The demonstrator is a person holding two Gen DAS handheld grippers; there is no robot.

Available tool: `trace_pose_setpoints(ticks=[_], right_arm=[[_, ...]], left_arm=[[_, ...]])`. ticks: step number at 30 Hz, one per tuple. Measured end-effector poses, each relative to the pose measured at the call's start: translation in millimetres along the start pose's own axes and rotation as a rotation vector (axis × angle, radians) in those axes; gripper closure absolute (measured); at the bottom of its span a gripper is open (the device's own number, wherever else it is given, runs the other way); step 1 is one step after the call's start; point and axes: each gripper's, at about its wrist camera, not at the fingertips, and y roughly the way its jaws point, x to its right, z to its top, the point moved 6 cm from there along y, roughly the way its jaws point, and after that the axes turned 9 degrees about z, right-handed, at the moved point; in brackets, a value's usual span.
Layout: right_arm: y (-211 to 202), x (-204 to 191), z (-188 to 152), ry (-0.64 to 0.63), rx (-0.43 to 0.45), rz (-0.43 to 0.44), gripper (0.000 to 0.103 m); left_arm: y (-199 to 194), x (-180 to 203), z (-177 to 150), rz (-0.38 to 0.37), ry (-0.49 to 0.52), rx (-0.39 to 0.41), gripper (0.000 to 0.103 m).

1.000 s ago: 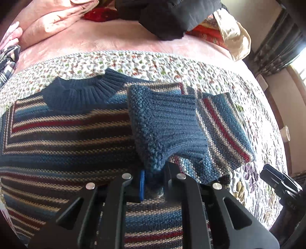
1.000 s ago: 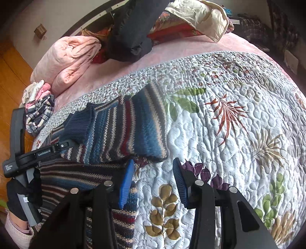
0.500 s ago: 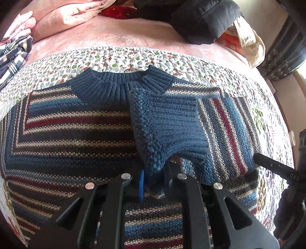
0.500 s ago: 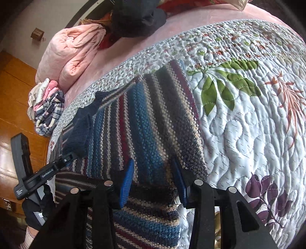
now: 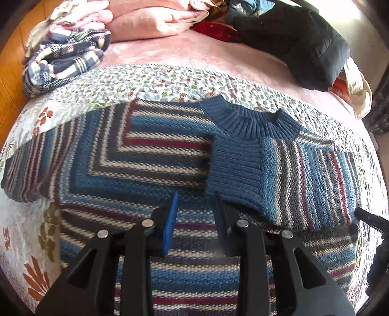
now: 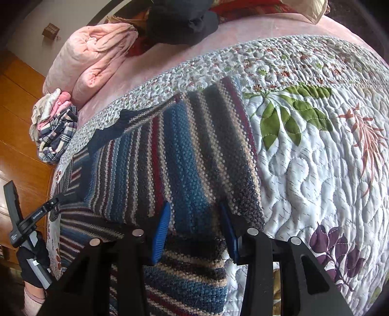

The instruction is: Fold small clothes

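Here, striped sweater [image 5: 150, 170] on quilt [image 6: 316, 170], left tool [image 5: 195, 214] agape, empty, right tool [image 6: 194, 226] likewise.

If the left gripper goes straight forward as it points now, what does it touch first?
Probably the blue ribbed cuff of the sleeve folded across the striped sweater. The left gripper is open just short of it, though depth is hard to judge.

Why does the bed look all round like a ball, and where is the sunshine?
Left wrist view: the fisheye lens bends the quilt round, and sun glares on the pink blanket. Right wrist view: the same bulge, with softer light on the sweater.
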Motion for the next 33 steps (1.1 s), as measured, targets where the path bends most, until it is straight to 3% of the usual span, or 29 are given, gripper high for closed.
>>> trace_pose_setpoints(ticks=[2, 7, 12, 15, 20, 28, 30, 33], right_arm=[[-5.0, -16.3, 1.7, -0.040, 0.009, 0.005, 0.059], [10.7, -54.7, -1.9, -0.118, -0.040, 0.013, 0.058], [39.3, -57.2, -9.9, -0.149, -0.098, -0.048, 0.058], [49.5, -45.6, -15.2, -0.129, -0.107, -0.054, 0.059], [50.6, -39.4, -16.5, -0.098, -0.089, -0.032, 0.059], [46.4, -52.1, -12.4, -0.116, -0.093, -0.092, 0.056], [36.6, -68.3, -12.7, -0.128, -0.067, -0.055, 0.051], [26.8, -95.3, -18.7, -0.178, -0.052, -0.033, 0.045]], left_arm=[[-9.9, 10.1, 2.5, -0.023, 0.027, 0.020, 0.063], [-9.7, 67.5, 3.5, -0.127, 0.105, 0.002, 0.061], [26.4, 92.0, -5.1, -0.098, 0.160, -0.063, 0.061], [51.1, 87.9, -13.0, -0.070, 0.162, -0.110, 0.061], [53.9, 87.2, -16.8, -0.085, 0.171, -0.080, 0.060], [47.8, 78.1, -11.2, -0.137, 0.148, -0.081, 0.060], [30.9, 59.2, -9.3, -0.108, 0.128, -0.042, 0.058], [5.2, 5.2, -13.6, -0.120, 0.034, 0.002, 0.043]])
